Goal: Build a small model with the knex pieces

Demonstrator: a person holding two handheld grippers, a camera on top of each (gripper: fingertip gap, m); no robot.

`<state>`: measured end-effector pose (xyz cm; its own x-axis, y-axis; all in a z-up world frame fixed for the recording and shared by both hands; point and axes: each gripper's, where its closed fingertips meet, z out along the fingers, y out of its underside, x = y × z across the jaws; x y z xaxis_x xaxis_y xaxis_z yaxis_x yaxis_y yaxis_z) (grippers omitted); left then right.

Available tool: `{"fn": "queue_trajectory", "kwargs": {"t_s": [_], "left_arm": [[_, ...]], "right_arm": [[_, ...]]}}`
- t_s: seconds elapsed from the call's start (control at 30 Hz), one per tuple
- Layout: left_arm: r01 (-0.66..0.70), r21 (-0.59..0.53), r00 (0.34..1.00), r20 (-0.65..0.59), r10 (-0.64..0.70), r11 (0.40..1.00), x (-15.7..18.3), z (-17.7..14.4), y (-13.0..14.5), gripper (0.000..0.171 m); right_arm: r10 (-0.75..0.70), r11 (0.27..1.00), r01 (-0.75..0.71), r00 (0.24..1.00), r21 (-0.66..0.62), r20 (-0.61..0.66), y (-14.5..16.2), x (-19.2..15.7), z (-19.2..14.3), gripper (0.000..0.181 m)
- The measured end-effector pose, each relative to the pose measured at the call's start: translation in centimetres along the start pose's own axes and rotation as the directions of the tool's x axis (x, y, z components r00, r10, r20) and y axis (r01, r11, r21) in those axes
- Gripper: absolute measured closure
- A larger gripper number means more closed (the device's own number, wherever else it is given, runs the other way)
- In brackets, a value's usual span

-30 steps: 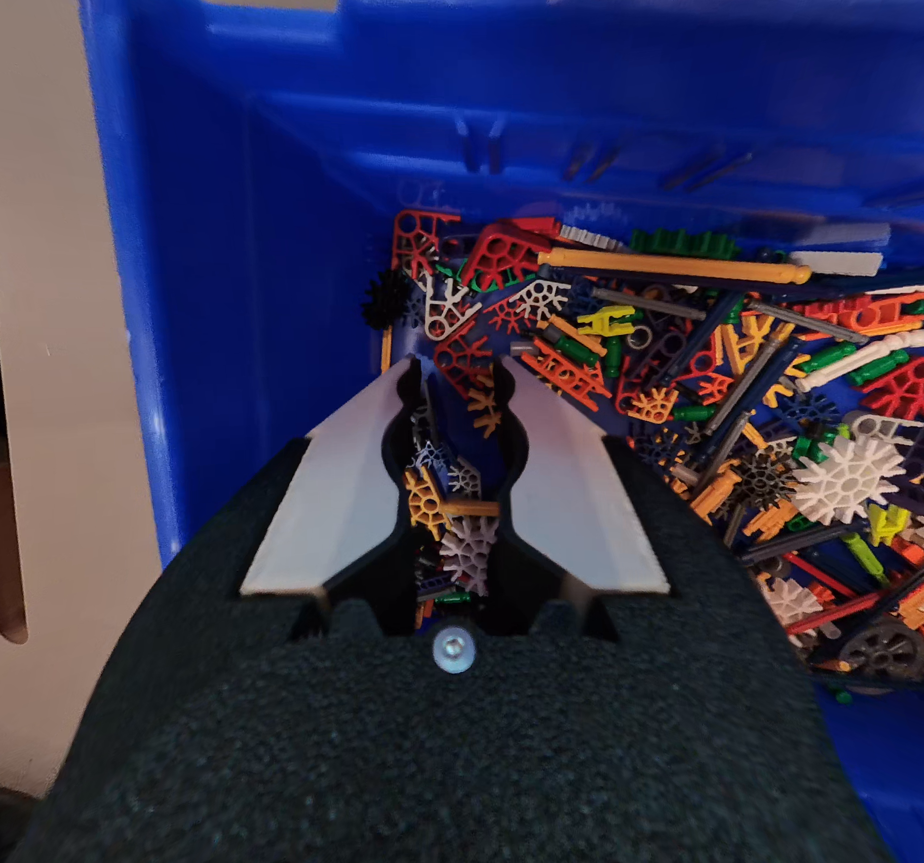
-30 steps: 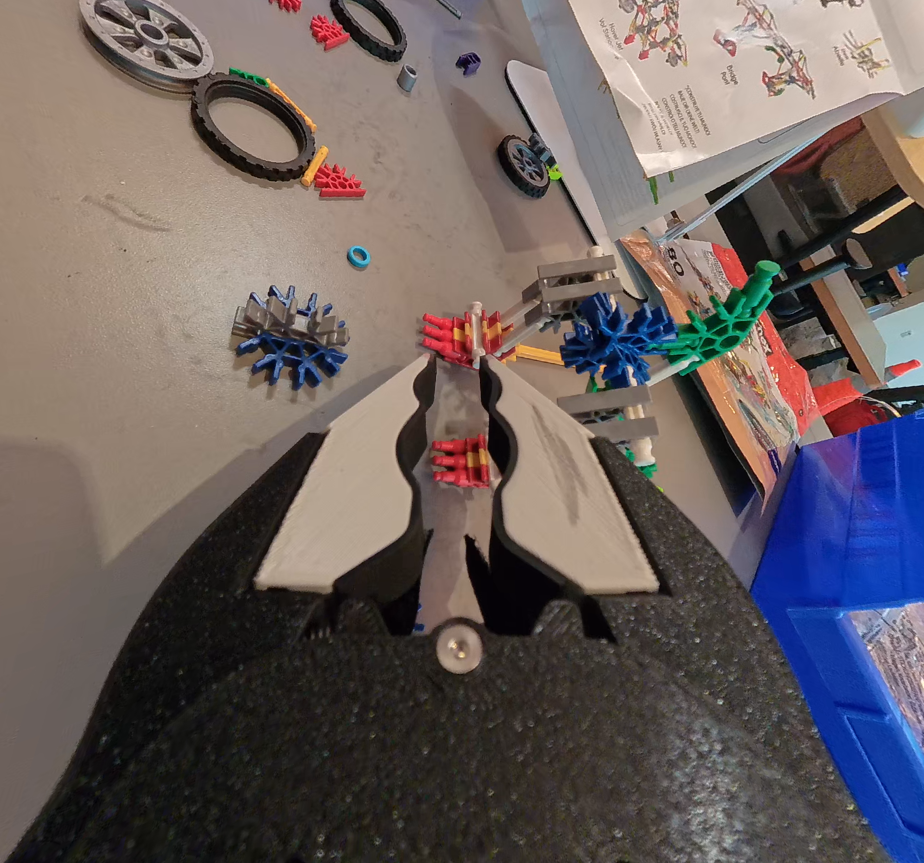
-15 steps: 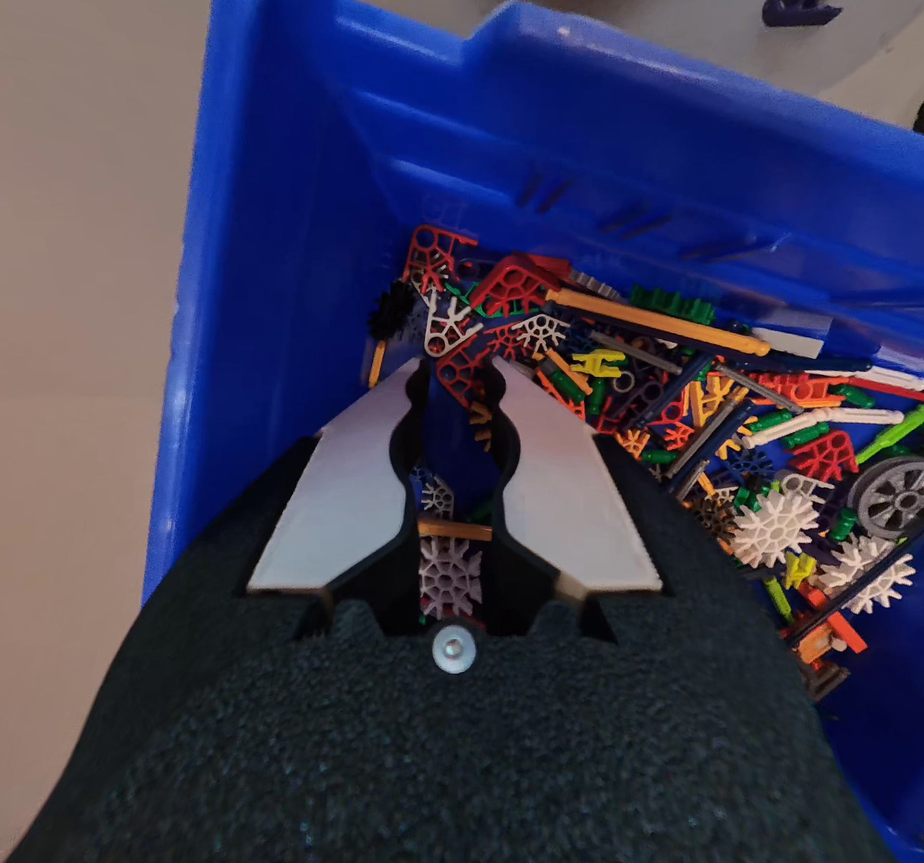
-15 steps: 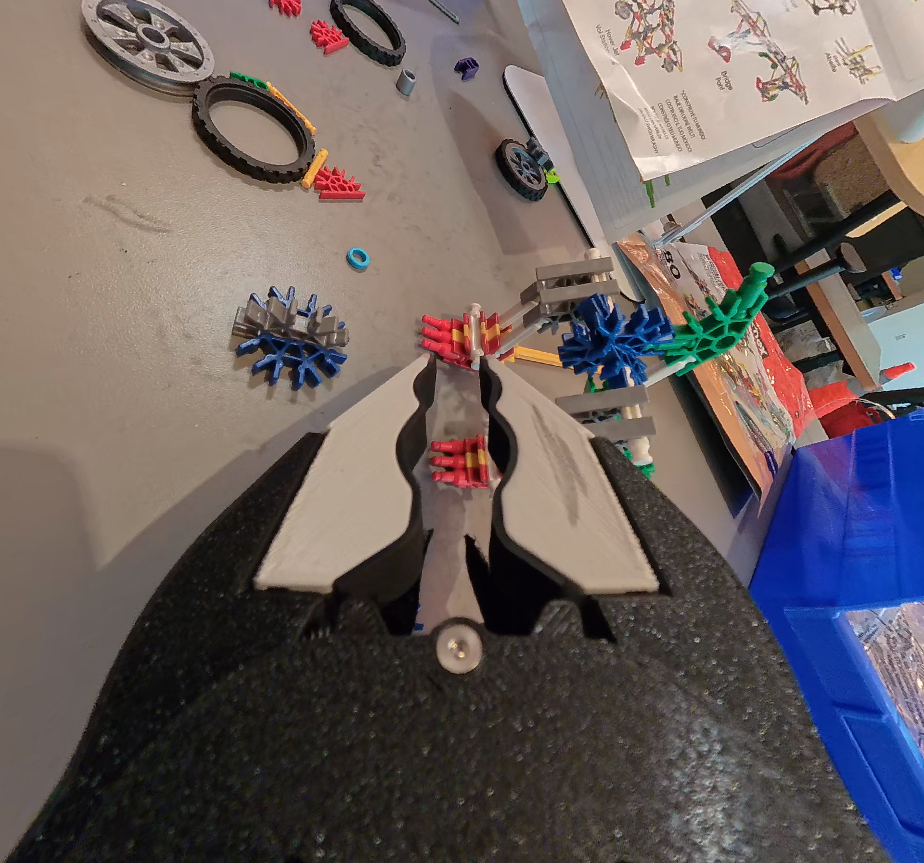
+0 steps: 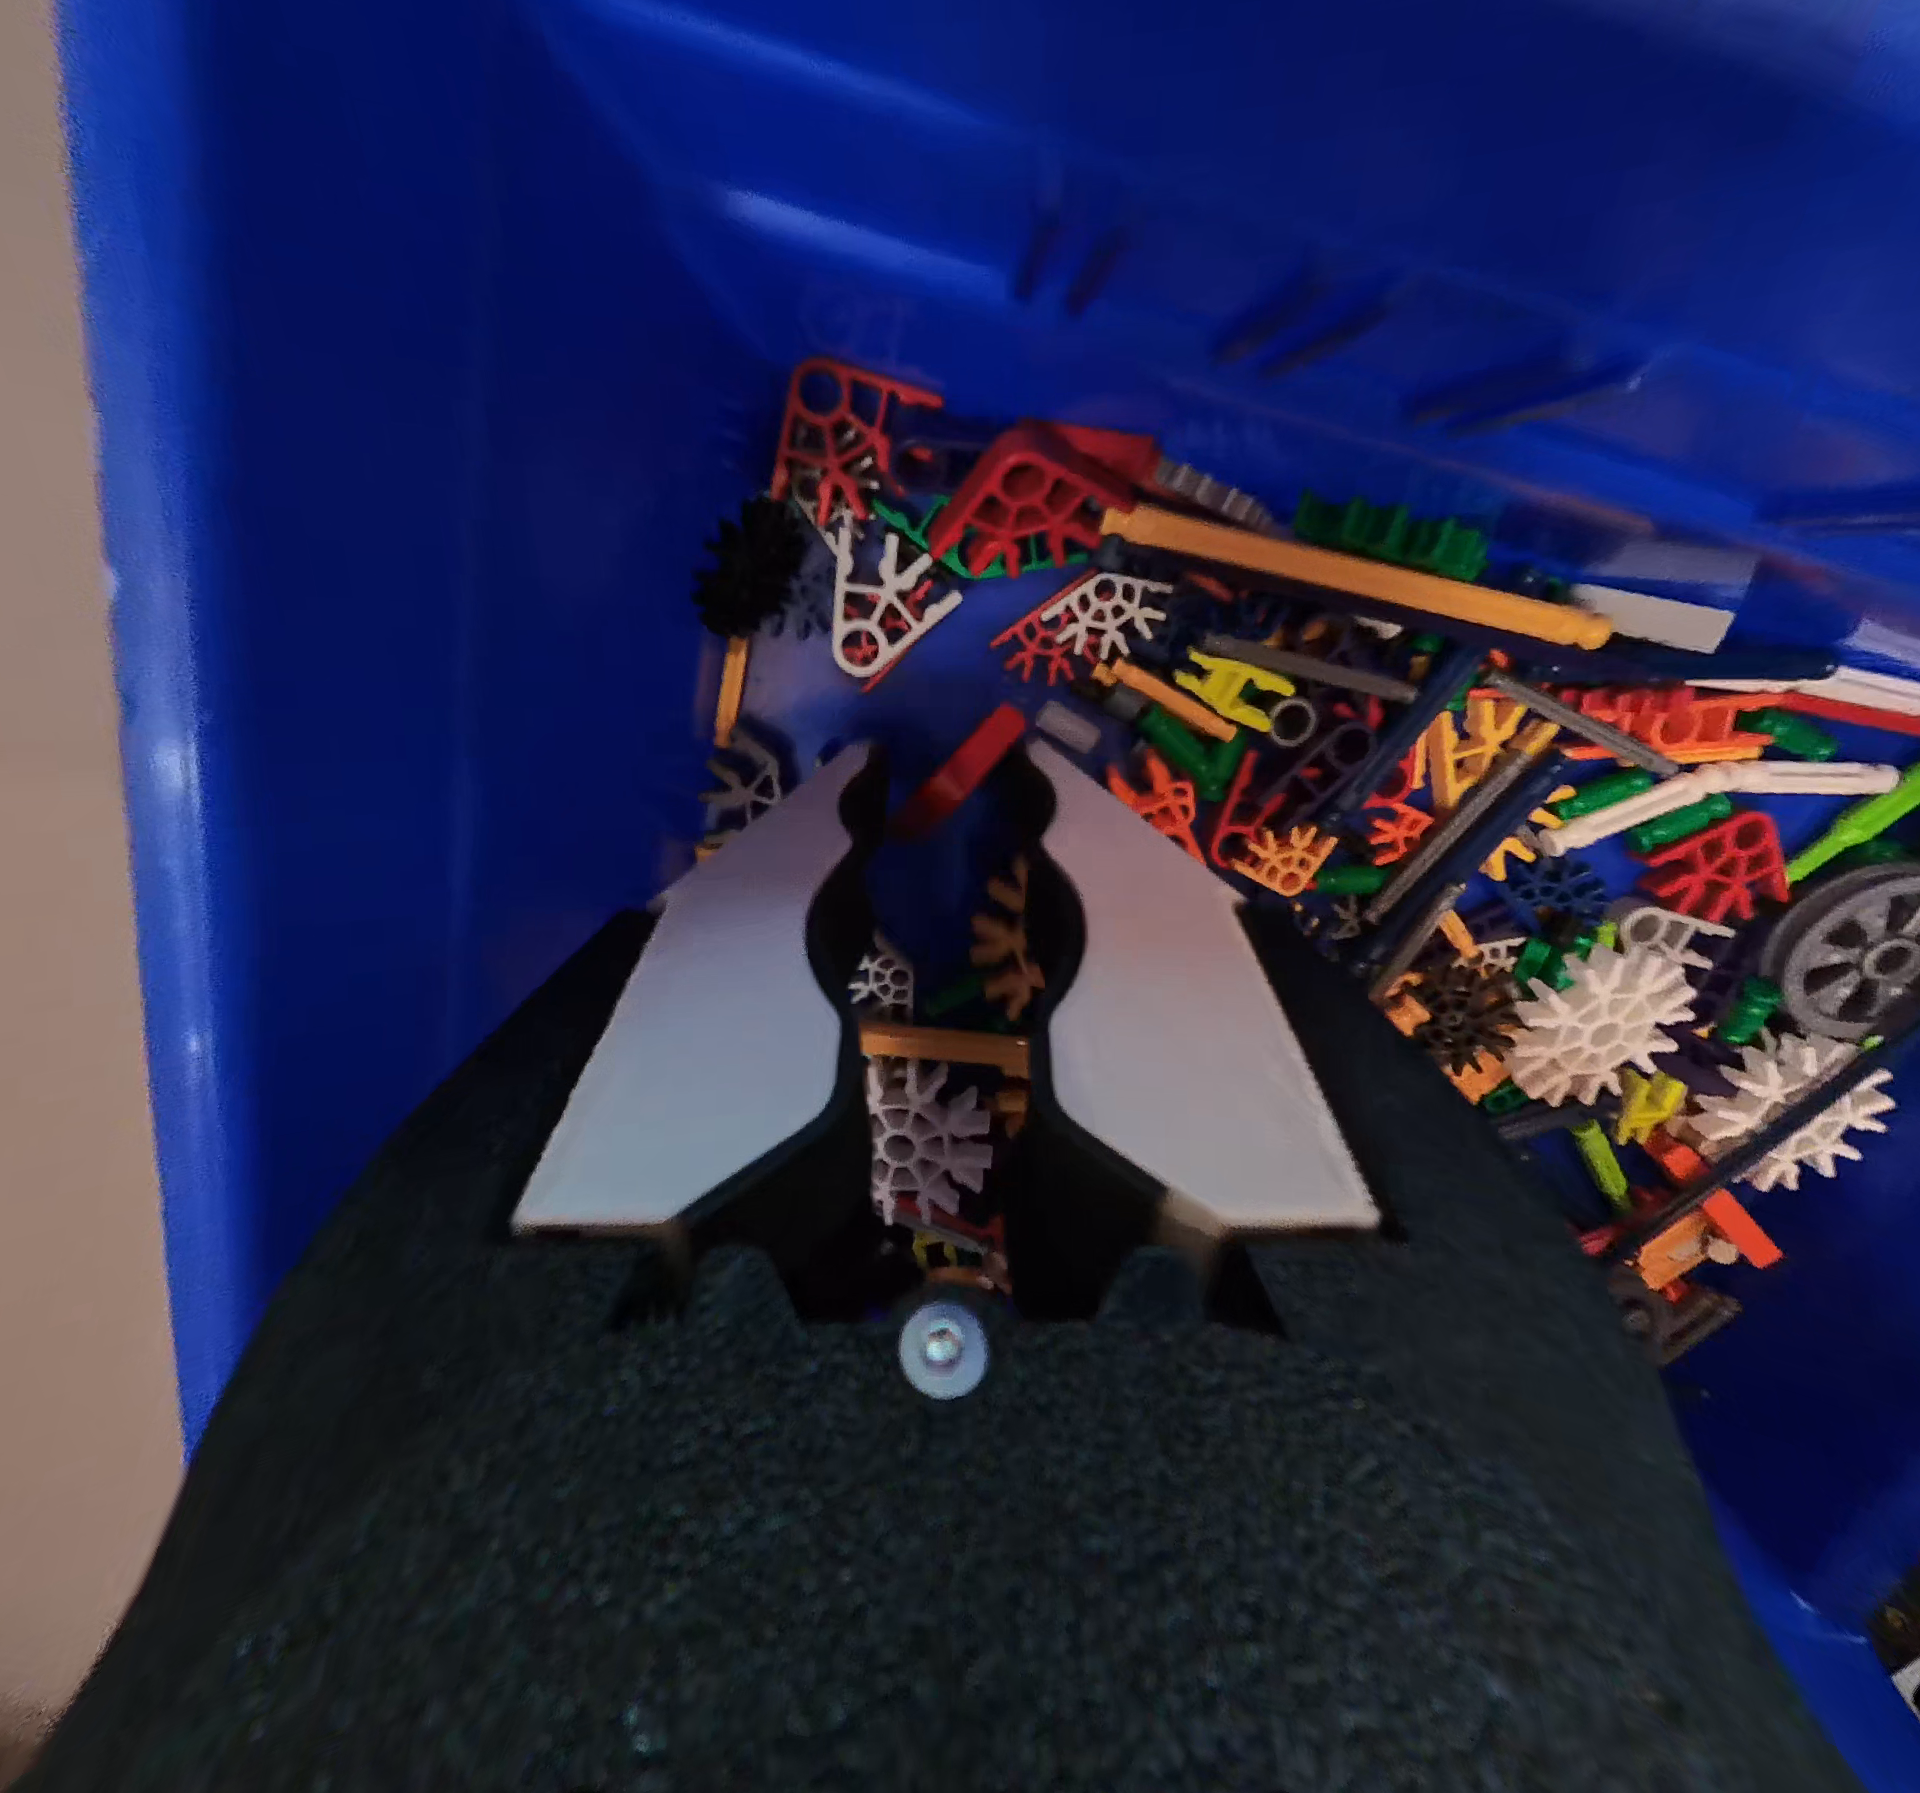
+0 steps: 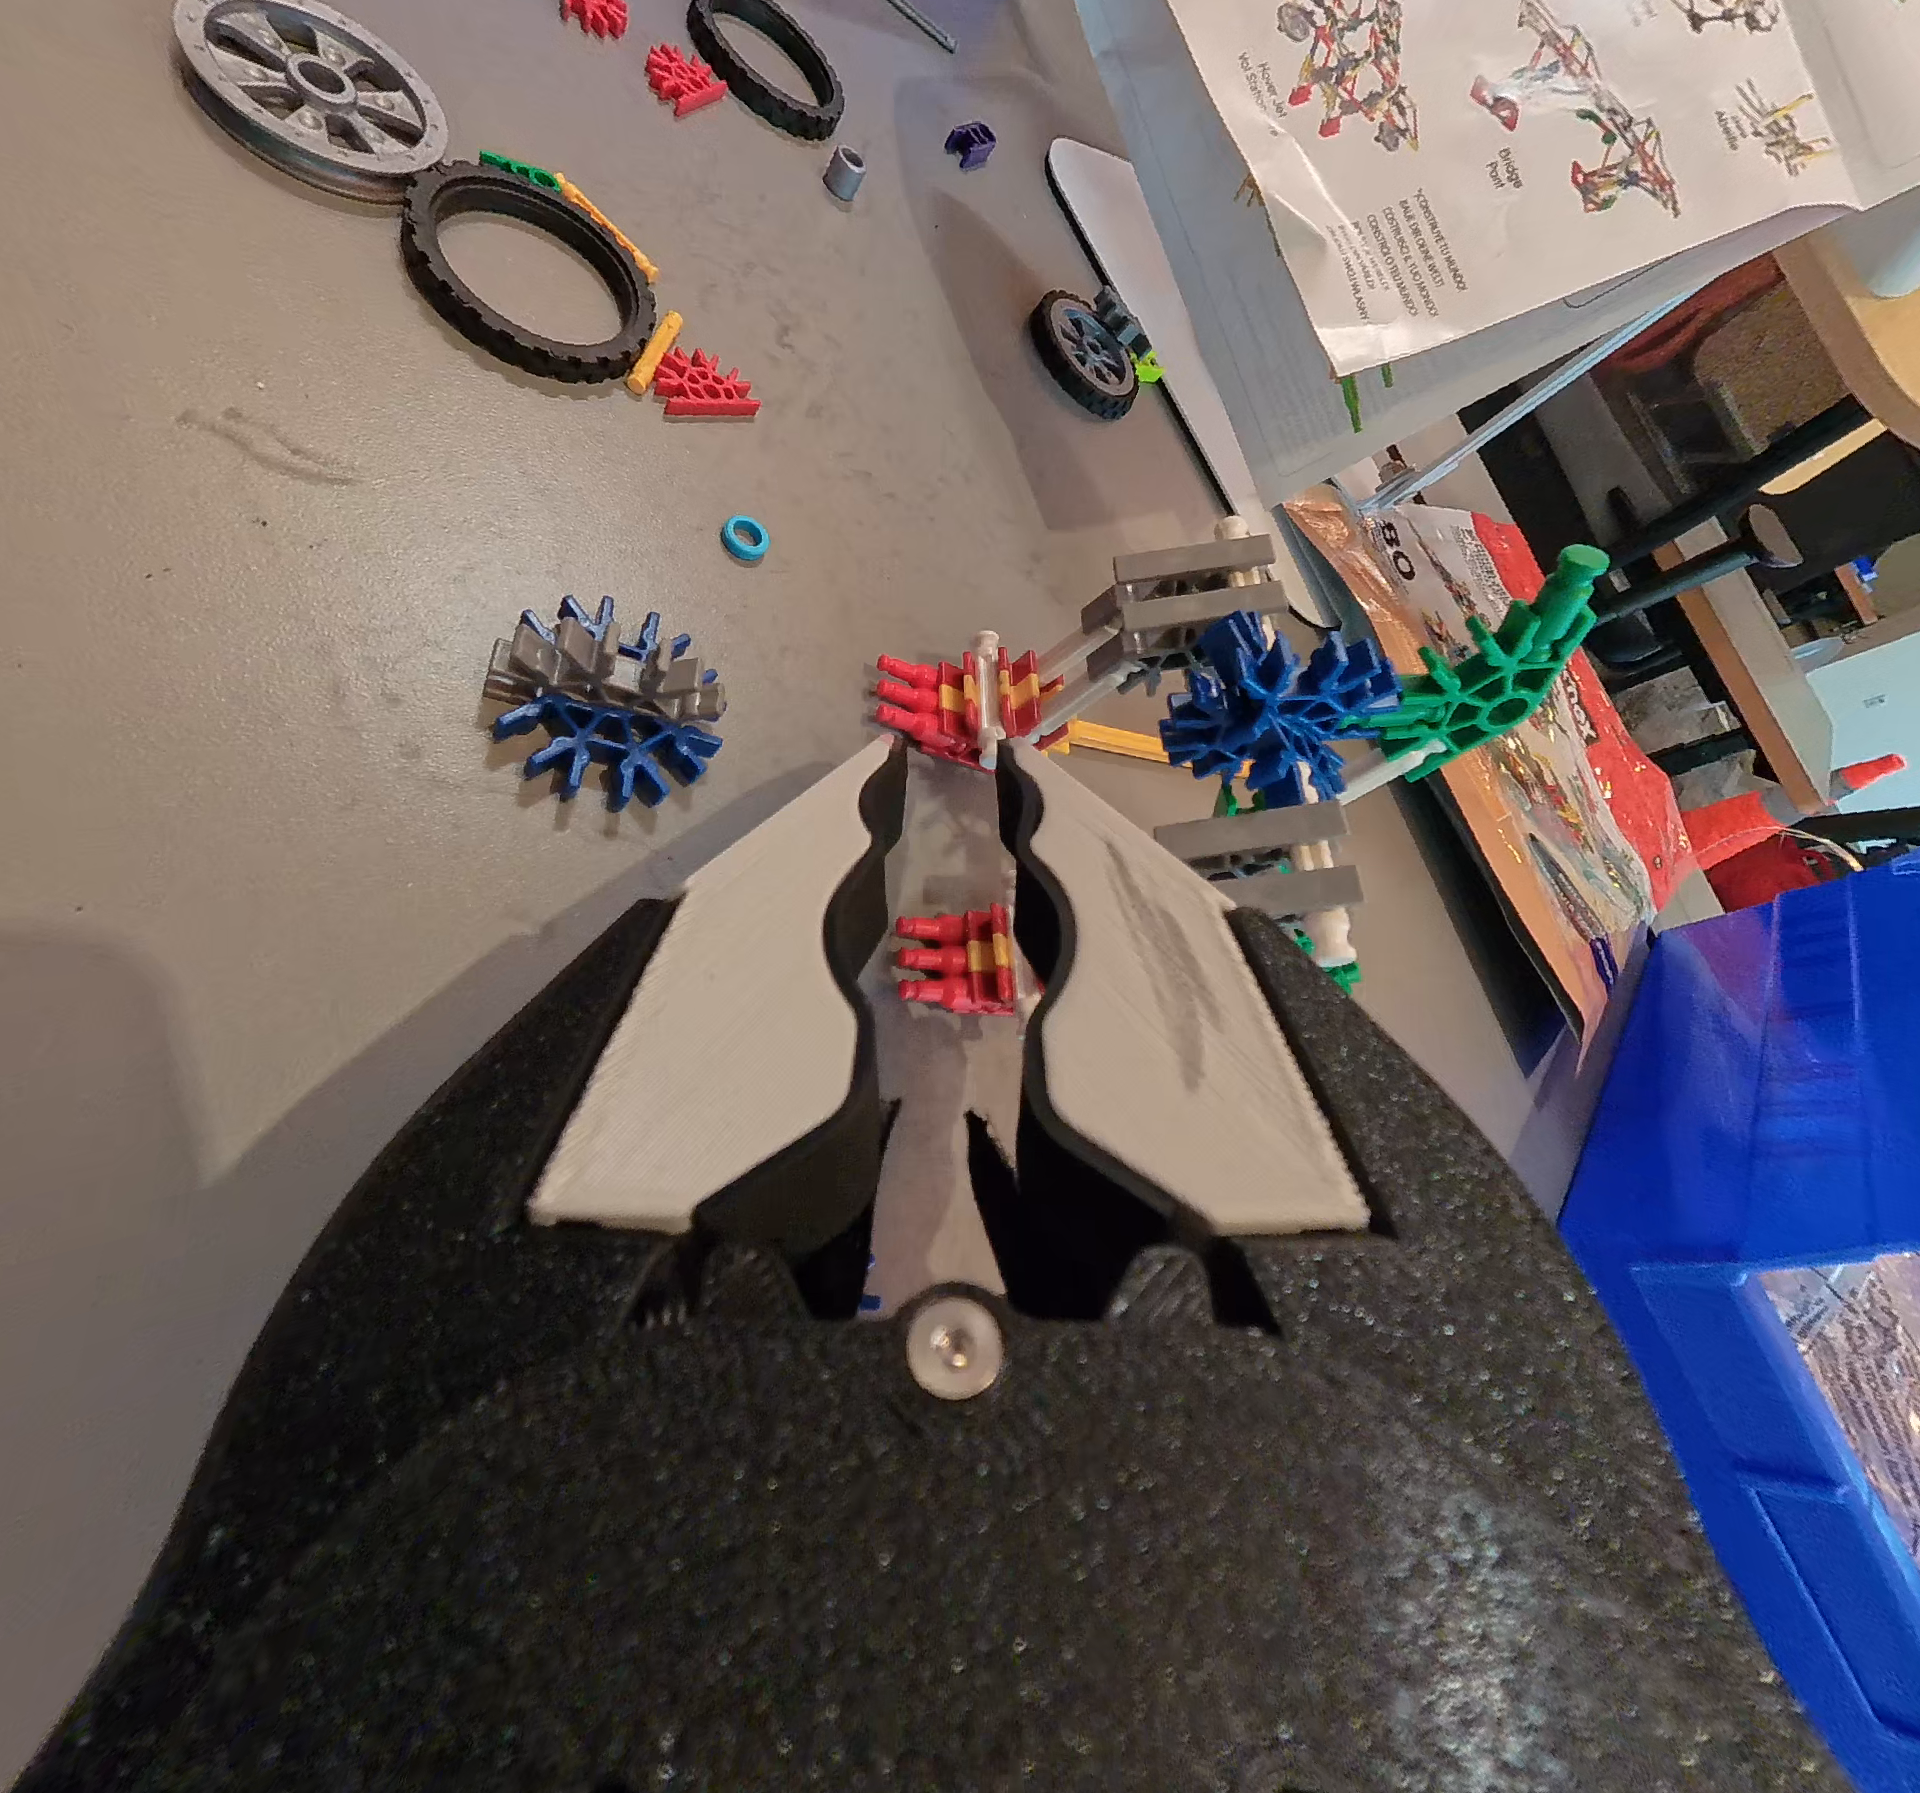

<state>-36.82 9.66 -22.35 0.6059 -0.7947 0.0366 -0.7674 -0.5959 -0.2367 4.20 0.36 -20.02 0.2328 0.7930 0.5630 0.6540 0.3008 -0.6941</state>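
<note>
1. I work at a grey tabletop [image 6: 312, 808] strewn with plastic construction-toy pieces; a blue bin [image 6: 1766, 1120] stands at its right edge.
2. My right gripper [image 6: 948, 756] has its fingers drawn close at the tips, pinching the white rod of a small assembly [image 6: 1247, 694]. It has red-and-yellow connectors at the tips, then grey clips, a blue snowflake connector and a green connector farther right.
3. Just left lies a blue snowflake connector topped with grey clips [image 6: 608, 694].
4. Farther off are a light-blue ring [image 6: 744, 538], two black tyres, a grey wheel hub [image 6: 310, 86] and an illustrated instruction sheet [image 6: 1455, 81].
5. My left gripper [image 5: 945, 767] reaches into the blue bin's [image 5: 416, 393] corner, fingers slightly parted, a red piece [image 5: 961, 772] between the tips; whether it is gripped I cannot tell.
6. Beyond lies a jumble of rods, connectors and a grey wheel [image 5: 1860, 954].
</note>
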Motion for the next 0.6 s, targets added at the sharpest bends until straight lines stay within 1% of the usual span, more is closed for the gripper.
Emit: {"fn": "queue_trajectory", "kwargs": {"t_s": [0.03,0.07,0.1,0.2,0.3,0.4,0.47,0.53,0.6], "left_arm": [[-0.004,0.001,1.0,0.0,0.004,1.0,0.0,0.0,0.0,0.15],[-0.02,0.002,1.0,-0.016,0.02,1.0,0.4,0.0,0.0,0.159],[-0.028,0.006,0.999,-0.019,0.028,1.0,0.5,0.1,-0.1,0.163],[-0.032,0.012,0.999,-0.011,0.032,0.999,0.6,0.0,0.0,0.165],[-0.037,0.012,0.999,0.021,0.037,0.999,0.1,-0.1,0.0,0.165],[-0.04,0.029,0.998,0.04,0.038,0.999,-0.1,-0.7,-0.2,0.165],[-0.046,0.037,0.997,0.061,0.043,0.998,-0.1,-1.9,-0.3,0.166],[-0.071,0.088,0.997,0.05,0.067,0.994,1.6,-4.2,-1.3,0.166],[-0.13,0.143,0.99,0.067,0.121,0.981,3.8,-6.9,-3.0,0.166]], "right_arm": [[0.0,1.0,0.0,1.0,0.0,-0.001,0.0,0.0,0.0,0.164],[0.0,1.0,0.0,1.0,0.001,-0.001,0.0,0.0,0.0,0.164],[0.0,1.0,0.0,1.0,0.001,-0.001,0.0,0.0,0.0,0.164],[-0.001,1.0,0.001,1.0,0.002,-0.001,0.0,0.0,0.0,0.164],[0.0,1.0,0.0,1.0,0.005,-0.001,0.0,0.1,0.0,0.164],[-0.001,1.0,0.001,1.0,0.006,-0.002,0.0,0.1,0.0,0.164],[-0.001,1.0,0.001,1.0,0.007,-0.003,0.0,0.1,0.0,0.164],[0.0,1.0,0.0,1.0,0.009,-0.003,0.0,0.2,0.0,0.164],[0.001,1.0,-0.001,1.0,0.009,-0.002,0.0,0.2,0.0,0.164]]}}
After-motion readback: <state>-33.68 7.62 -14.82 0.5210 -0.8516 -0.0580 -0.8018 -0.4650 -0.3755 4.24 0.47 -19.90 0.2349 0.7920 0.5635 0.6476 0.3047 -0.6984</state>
